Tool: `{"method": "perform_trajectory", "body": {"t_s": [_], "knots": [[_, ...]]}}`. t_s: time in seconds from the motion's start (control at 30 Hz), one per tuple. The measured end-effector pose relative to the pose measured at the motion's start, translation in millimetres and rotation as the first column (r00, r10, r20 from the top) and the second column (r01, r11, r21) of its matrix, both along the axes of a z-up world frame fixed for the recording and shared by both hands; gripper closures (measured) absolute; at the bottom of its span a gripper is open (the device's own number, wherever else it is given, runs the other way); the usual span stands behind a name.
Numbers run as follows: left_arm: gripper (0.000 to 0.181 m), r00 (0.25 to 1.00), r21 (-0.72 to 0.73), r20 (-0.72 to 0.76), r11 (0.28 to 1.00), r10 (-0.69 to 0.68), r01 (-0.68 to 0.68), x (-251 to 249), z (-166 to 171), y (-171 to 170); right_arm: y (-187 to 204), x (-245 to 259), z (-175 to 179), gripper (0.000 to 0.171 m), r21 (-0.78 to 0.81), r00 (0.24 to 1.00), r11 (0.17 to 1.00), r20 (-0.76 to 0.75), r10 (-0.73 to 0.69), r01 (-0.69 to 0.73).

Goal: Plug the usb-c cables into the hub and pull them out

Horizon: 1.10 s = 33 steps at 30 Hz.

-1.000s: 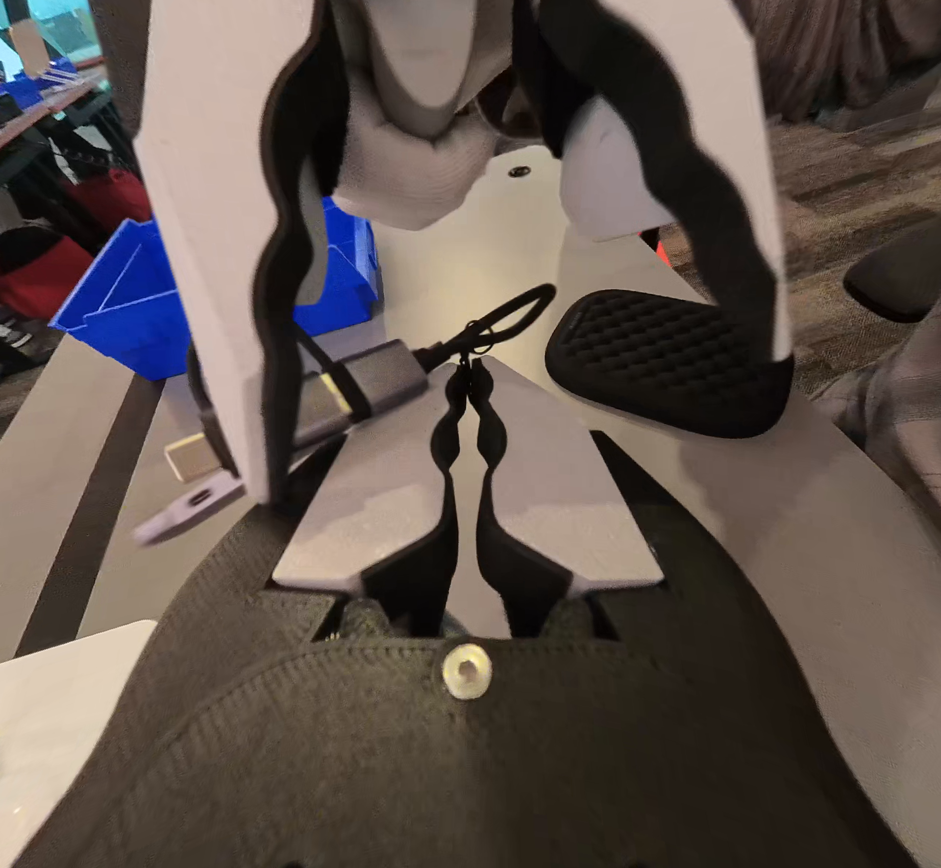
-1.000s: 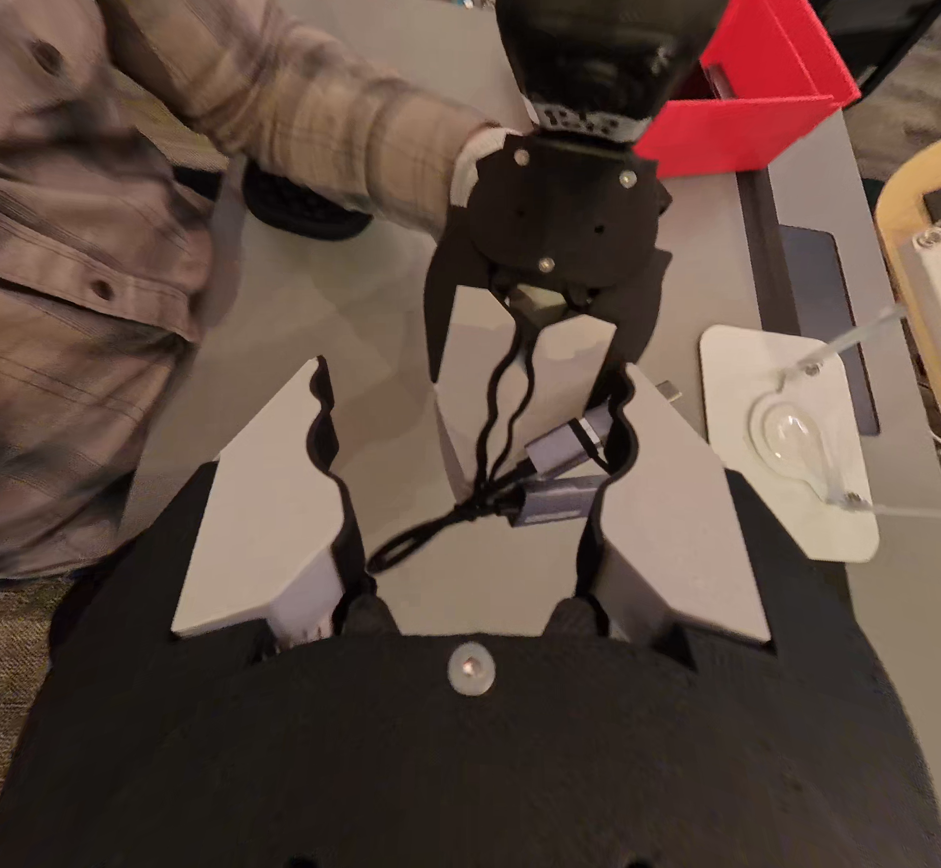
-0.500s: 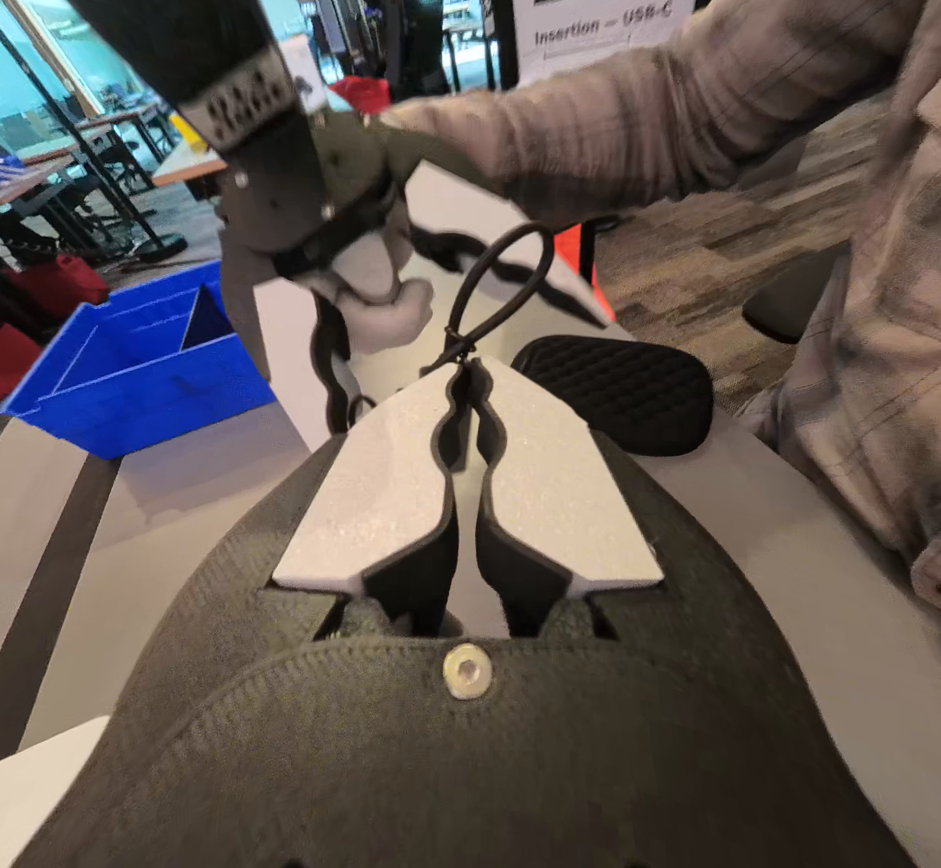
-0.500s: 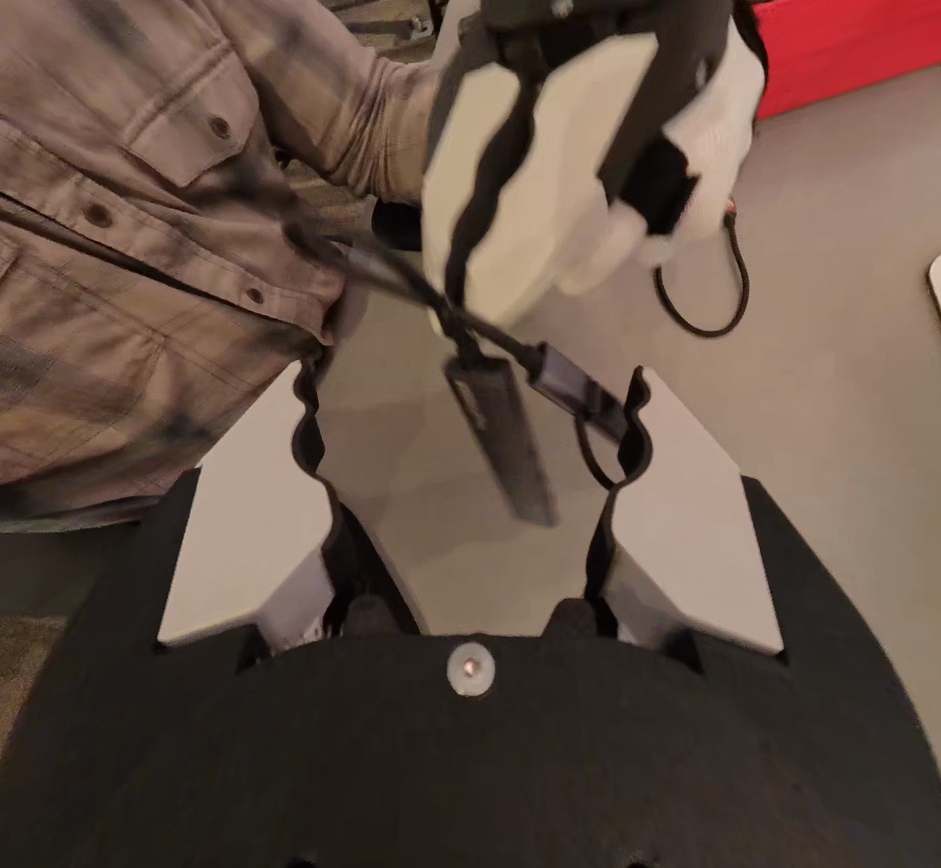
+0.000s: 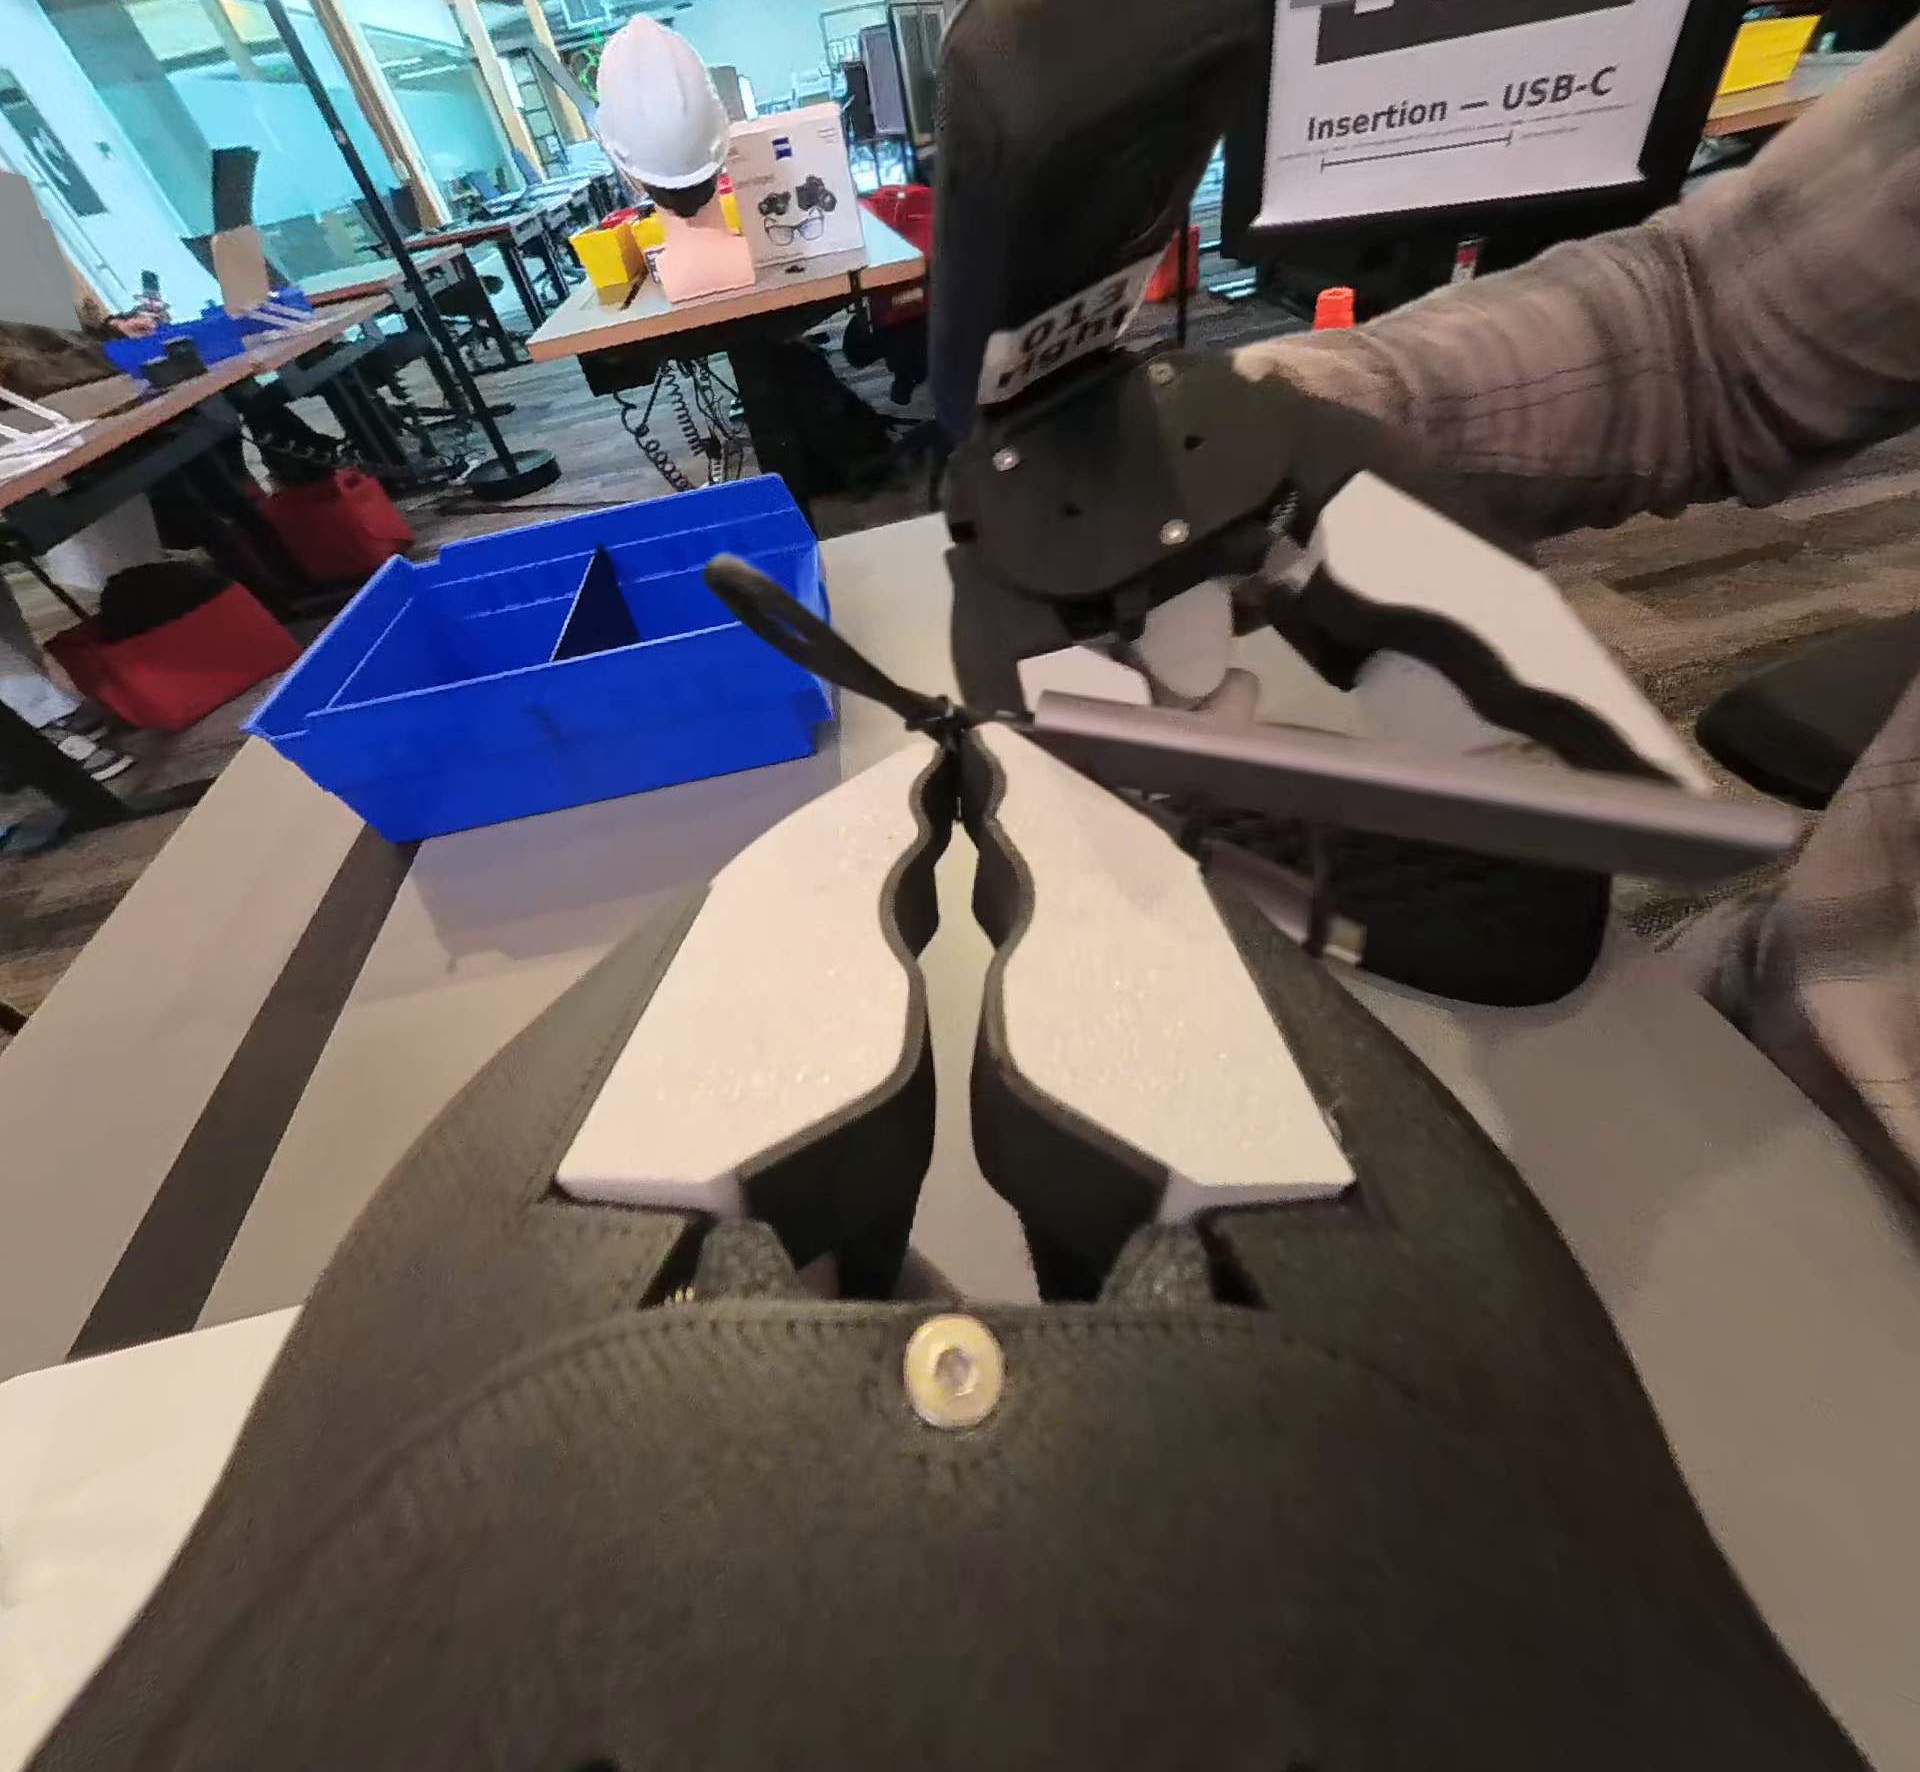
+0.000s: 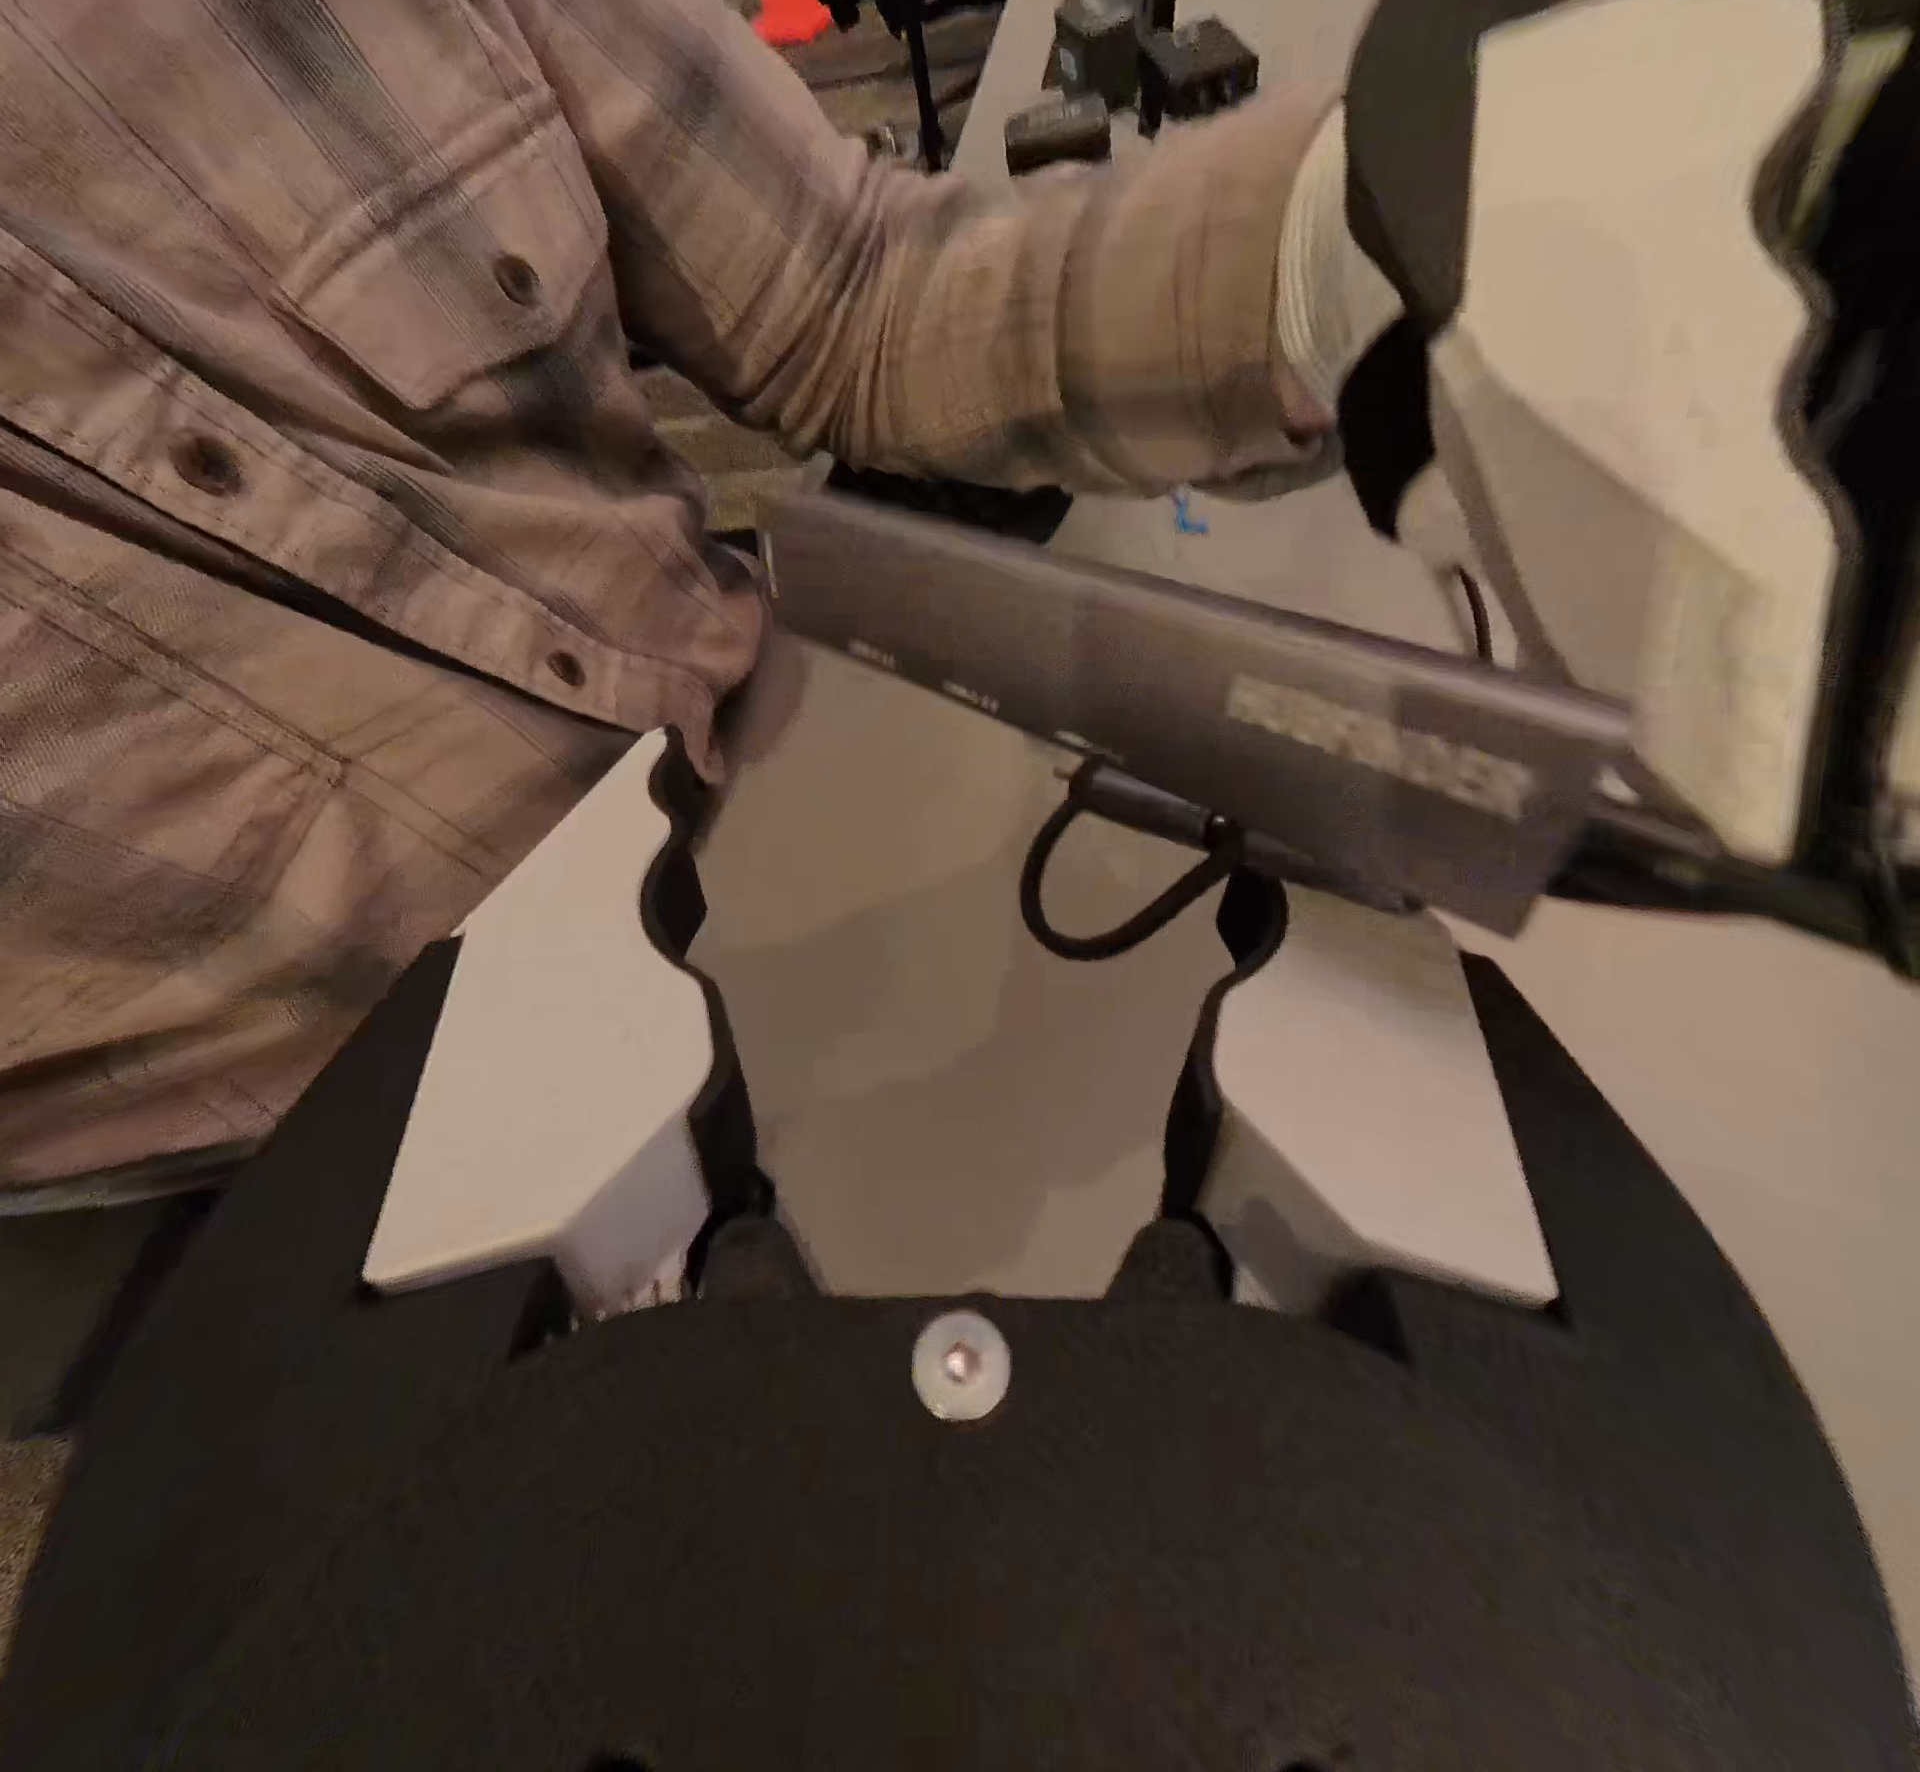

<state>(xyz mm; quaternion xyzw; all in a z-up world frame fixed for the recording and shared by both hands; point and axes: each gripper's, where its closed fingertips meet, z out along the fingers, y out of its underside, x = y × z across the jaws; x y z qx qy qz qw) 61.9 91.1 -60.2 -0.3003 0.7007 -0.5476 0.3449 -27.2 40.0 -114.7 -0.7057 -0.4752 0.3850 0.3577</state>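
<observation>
The left gripper (image 5: 961, 792) is pinching the cable (image 5: 800, 626), jaws clenched, dangling the hub (image 6: 1164, 694) above the tabletop (image 6: 914, 891), likely presenting it to the right gripper (image 6: 961, 891), jaws released.

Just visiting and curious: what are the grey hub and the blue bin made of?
The hub looks like metal, perhaps anodised aluminium: flat matte grey faces, crisp edges; motion blur leaves it open. The blue bin looks like moulded plastic: uniform glossy colour, thin walls, a moulded divider.
</observation>
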Motion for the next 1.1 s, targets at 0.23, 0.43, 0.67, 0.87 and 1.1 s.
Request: {"method": "perform_trajectory", "body": {"t_s": [0.23,0.43,0.67,0.87,1.1], "knots": [[0.18,0.991,0.043,0.004,0.99,0.136,-0.136,10,-2,19,-11,-31,14,0.087,0.067,0.999,0.997,-0.017,0.048,-0.047],[0.18,0.984,0.196,-0.033,0.967,0.175,-0.166,17,-22,15,-5,-33,46,0.084,0.176,0.999,0.983,-0.003,0.044,-0.043],[0.181,0.99,0.268,-0.108,0.962,0.085,-0.054,13,-43,-8,22,-11,59,0.068,0.256,0.991,0.966,0.115,-0.07,0.039],[0.181,0.987,0.272,-0.162,0.96,-0.015,0.059,7,-56,-27,44,12,45,0.059,0.292,0.953,0.953,0.259,-0.16,0.08],[0.18,0.978,0.209,-0.154,0.963,-0.138,0.169,-4,-48,-45,58,62,9,0.051,0.23,0.905,0.963,0.364,-0.221,0.142]]}}
